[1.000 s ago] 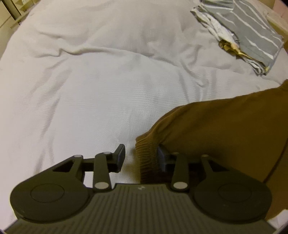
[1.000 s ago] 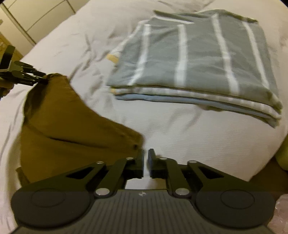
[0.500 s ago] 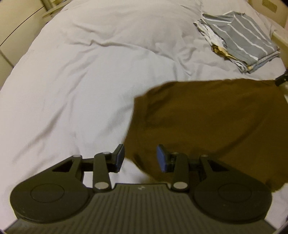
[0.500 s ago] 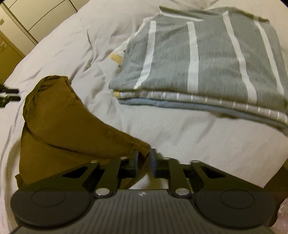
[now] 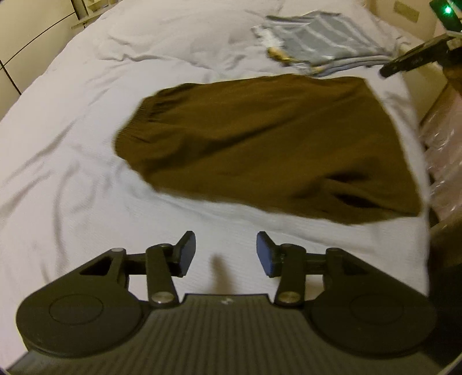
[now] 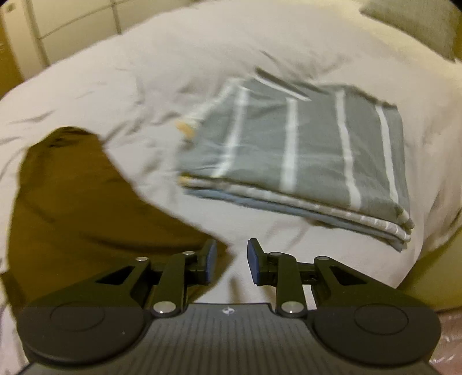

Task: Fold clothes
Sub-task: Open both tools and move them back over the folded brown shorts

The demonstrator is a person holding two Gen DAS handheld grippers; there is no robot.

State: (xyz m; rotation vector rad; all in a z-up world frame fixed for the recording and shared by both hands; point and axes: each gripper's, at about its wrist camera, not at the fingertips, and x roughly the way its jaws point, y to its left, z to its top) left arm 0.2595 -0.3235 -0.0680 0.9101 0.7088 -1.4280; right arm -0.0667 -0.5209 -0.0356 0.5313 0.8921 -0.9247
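We see a bed under a wrinkled white cover (image 5: 72, 138) filling most of both views. At far left stand pale cabinet doors (image 6: 72, 20) with dark seams. A cream wall (image 5: 384, 8) lies beyond the bed at far right. The light is warm and dim.
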